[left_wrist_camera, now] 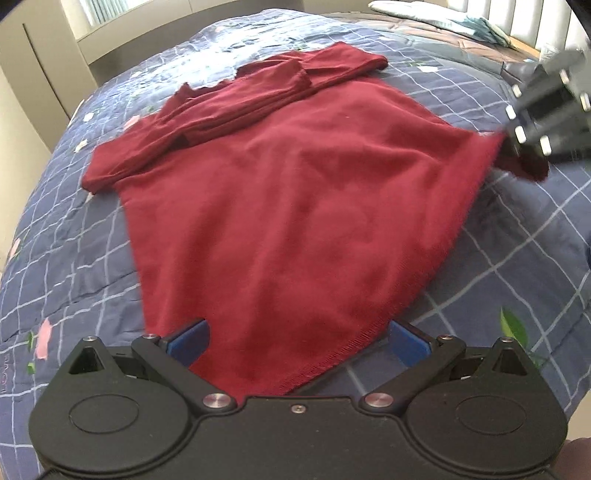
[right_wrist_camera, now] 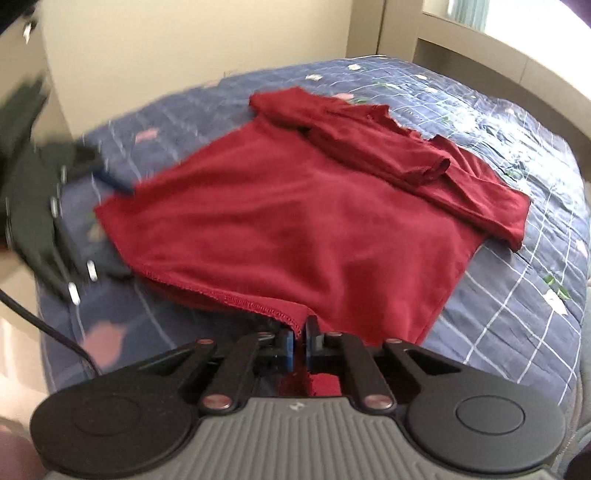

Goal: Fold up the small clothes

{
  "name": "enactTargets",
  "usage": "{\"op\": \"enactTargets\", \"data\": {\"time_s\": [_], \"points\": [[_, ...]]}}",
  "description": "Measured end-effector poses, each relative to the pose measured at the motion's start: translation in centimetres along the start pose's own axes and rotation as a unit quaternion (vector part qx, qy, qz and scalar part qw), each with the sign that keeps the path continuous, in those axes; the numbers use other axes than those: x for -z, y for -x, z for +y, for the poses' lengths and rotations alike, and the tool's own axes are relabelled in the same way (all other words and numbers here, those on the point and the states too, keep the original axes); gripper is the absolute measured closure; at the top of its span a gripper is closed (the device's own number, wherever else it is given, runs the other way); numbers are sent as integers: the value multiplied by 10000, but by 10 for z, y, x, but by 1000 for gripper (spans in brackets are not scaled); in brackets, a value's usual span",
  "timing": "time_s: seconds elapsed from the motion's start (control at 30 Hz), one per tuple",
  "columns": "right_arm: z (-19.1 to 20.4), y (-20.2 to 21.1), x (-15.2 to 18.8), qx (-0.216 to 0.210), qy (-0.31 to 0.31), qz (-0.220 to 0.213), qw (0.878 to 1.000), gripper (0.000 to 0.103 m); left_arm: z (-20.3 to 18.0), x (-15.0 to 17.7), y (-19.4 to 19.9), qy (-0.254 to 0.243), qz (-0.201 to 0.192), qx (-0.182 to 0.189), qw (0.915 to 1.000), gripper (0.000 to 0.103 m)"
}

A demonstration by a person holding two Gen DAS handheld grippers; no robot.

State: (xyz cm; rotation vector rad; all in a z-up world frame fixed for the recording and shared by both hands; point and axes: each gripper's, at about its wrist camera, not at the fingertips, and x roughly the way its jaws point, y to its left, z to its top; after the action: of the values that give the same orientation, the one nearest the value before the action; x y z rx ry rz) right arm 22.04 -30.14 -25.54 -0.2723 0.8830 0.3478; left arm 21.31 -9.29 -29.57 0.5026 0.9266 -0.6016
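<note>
A dark red long-sleeved top (left_wrist_camera: 295,192) lies spread on a blue checked quilt (left_wrist_camera: 74,240), its sleeves folded across the chest at the far end. My left gripper (left_wrist_camera: 299,332) is open over the near hem corner, and the cloth lies between its blue pads (left_wrist_camera: 192,341) without being pressed. In the left wrist view, my right gripper (left_wrist_camera: 517,151) shows blurred at the right, holding the other hem corner. My right gripper (right_wrist_camera: 300,341) is shut on that stitched hem corner of the top (right_wrist_camera: 314,221). The left gripper (right_wrist_camera: 114,225) appears blurred at the left of that view.
The quilt (right_wrist_camera: 517,295) covers a bed that drops off at the near and side edges. A pale pillow (left_wrist_camera: 436,16) and a slatted headboard stand at the far right. Beige walls and a window ledge (right_wrist_camera: 480,48) border the bed. A black cable (right_wrist_camera: 40,325) hangs at the left.
</note>
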Motion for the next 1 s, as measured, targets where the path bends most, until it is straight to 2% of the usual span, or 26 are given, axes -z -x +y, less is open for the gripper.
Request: {"op": "enactTargets", "data": {"time_s": [0.13,0.27,0.37,0.43,0.53,0.6,0.63,0.73,0.83,1.0], "points": [[-18,6,-18,-228,-400,14,9989,97,-11,-2,-9,42,-3,11,10000,1],[-30,16,-24,-330,-514,-62,9981,97,-14,-5,-14,149,-54,-185,9997,1],[-31,20,-20,-282,-495,-55,9984,97,-6,-7,-15,305,-82,-338,9989,9],[-29,23,-16,-261,-489,-39,9985,97,1,-8,-14,300,-83,-604,9977,20],[-24,24,-9,-240,-472,-22,9986,97,9,-8,-13,129,-68,-964,9952,44],[-17,25,-5,-201,-352,-6,9992,97,13,-7,-12,-37,-35,-1061,9943,88],[-12,25,-3,-182,-258,17,9995,97,14,-7,-12,-117,28,-1074,9941,95],[3,24,2,-77,29,183,9998,97,19,-8,-2,-183,11,-884,9959,98],[15,26,10,-42,238,278,9993,98,17,-9,10,-367,-105,-861,9956,99],[27,41,16,133,269,300,9991,98,13,-5,32,-508,-309,-740,9955,99]]}}
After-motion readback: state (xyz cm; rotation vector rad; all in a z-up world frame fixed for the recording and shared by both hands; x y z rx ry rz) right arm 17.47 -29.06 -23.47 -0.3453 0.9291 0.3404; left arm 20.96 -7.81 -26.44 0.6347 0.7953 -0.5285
